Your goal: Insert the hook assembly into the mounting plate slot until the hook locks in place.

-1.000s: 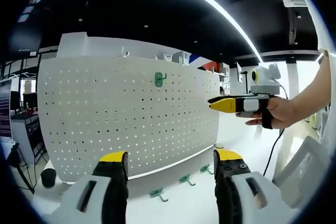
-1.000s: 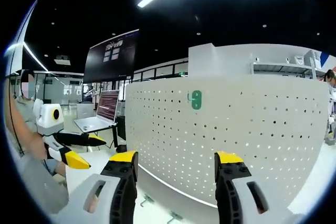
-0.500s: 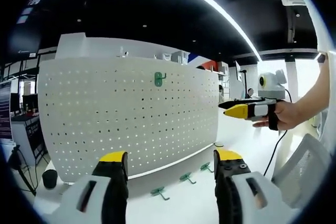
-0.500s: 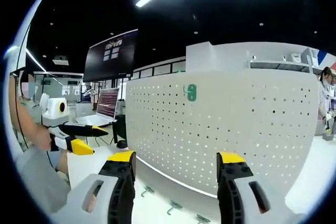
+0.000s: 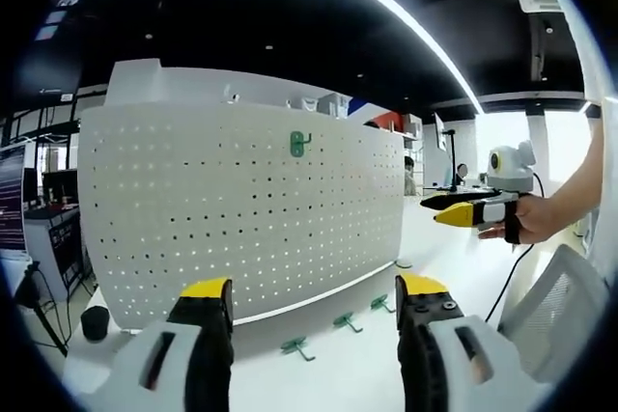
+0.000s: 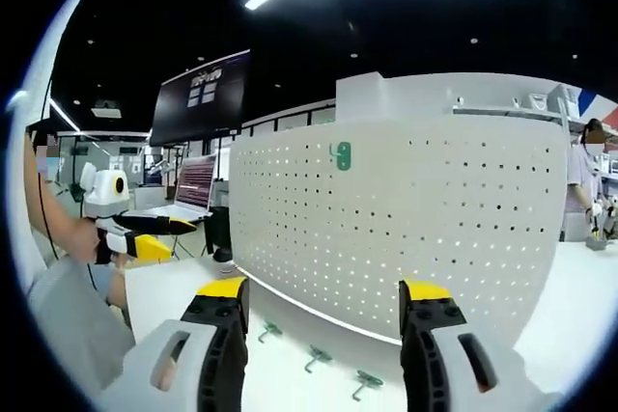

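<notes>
A white pegboard mounting plate (image 5: 241,209) (image 6: 406,219) stands upright on a white table. One green hook (image 5: 299,144) (image 6: 341,155) hangs in its upper holes. Three more green hooks lie on the table by its foot: (image 5: 297,345), (image 5: 345,320), (image 5: 379,302) in the left gripper view, (image 6: 268,332), (image 6: 315,359), (image 6: 365,383) in the right gripper view. My left gripper (image 5: 314,291) is open and holds nothing, back from the plate. My right gripper (image 6: 322,294) is open too, also empty. Each gripper appears in the other's view, right gripper (image 5: 456,209), left gripper (image 6: 159,234).
A small black cylinder (image 5: 95,321) stands at the plate's left end. A laptop (image 6: 188,190) sits on a desk to the left behind the plate. A white mesh chair back (image 5: 565,301) is at the right. A person (image 6: 584,185) stands far right.
Both hands have drawn back from the plate. The right gripper has moved away to the right in the left gripper view. More table and all three loose hooks now show.
</notes>
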The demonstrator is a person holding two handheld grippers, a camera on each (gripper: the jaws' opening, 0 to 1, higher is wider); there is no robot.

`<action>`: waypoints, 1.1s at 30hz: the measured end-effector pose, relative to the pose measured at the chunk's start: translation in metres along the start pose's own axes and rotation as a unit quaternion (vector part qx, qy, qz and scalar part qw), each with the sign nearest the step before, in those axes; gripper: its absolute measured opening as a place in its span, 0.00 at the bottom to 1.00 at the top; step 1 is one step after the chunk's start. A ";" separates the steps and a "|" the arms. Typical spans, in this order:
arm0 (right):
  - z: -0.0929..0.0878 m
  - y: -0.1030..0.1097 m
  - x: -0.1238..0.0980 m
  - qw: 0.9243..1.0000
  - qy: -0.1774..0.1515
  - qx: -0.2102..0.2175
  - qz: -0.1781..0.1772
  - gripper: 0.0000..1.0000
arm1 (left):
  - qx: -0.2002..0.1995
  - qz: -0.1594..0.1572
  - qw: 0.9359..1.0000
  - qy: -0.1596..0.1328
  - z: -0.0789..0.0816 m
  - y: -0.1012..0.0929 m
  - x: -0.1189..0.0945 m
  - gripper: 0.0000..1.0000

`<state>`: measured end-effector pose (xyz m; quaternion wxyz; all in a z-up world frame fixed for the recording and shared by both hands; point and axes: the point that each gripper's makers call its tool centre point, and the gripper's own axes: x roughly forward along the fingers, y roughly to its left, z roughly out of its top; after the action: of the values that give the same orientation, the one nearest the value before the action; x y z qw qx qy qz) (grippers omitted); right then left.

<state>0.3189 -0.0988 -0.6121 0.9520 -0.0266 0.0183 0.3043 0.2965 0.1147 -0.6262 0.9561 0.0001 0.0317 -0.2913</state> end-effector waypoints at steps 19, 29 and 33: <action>-0.018 0.006 -0.020 1.000 0.010 0.018 -0.010 0.61 | -0.003 0.000 1.000 0.004 -0.005 -0.003 -0.005 0.70; -0.027 0.007 -0.023 0.999 0.016 0.023 -0.016 0.61 | -0.003 -0.003 1.000 0.008 -0.008 -0.004 -0.005 0.70; -0.027 0.007 -0.023 0.999 0.016 0.023 -0.017 0.61 | -0.002 -0.003 1.000 0.009 -0.009 -0.004 -0.005 0.70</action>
<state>0.2961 -0.1081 -0.6384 0.9571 -0.0094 0.0403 0.2868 0.2898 0.1143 -0.6345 0.9549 0.0005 0.0407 -0.2942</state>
